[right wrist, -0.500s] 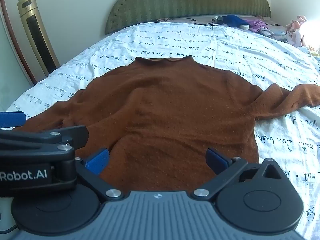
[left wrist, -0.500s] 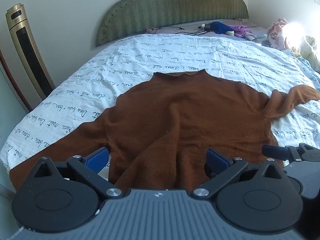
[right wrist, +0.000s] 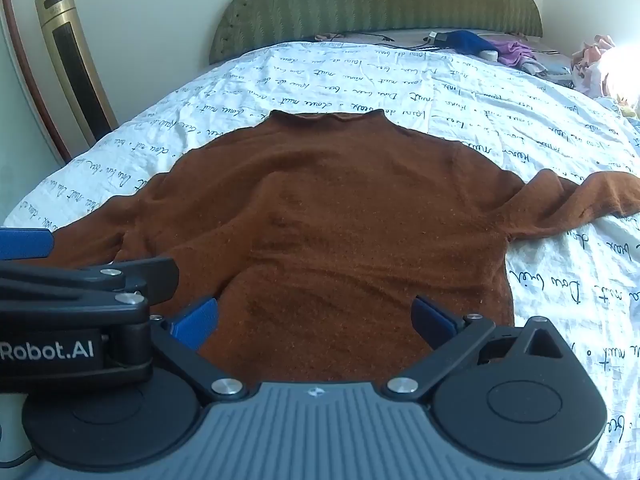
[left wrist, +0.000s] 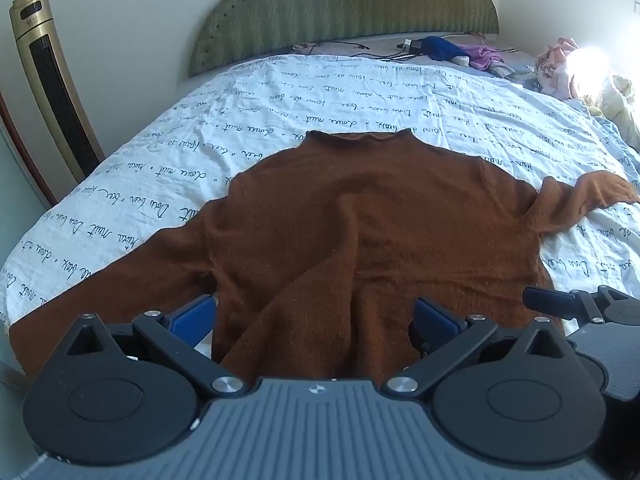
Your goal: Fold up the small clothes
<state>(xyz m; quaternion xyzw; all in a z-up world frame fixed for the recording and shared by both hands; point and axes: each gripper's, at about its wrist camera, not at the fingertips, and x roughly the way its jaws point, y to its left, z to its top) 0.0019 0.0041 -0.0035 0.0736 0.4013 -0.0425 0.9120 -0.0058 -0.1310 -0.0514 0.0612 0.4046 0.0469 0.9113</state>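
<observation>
A brown sweater (left wrist: 380, 216) (right wrist: 340, 216) lies spread on the bed, collar away from me, both sleeves stretched out sideways. A diagonal crease runs through its lower left part in the left wrist view. My left gripper (left wrist: 316, 318) hovers over the sweater's near hem, jaws wide open, nothing between the blue pads. My right gripper (right wrist: 316, 318) hangs beside it over the hem's right half, also wide open and empty. Each gripper shows at the edge of the other's view. The hem itself is hidden under the gripper bodies.
The bed sheet (left wrist: 320, 92) is white with dark script. A green headboard (left wrist: 344, 4) stands at the far end, with cables and small clothes (left wrist: 460, 50) before it. A gold tower fan (left wrist: 52, 80) stands at the left. More clothes (left wrist: 560, 64) pile at the far right.
</observation>
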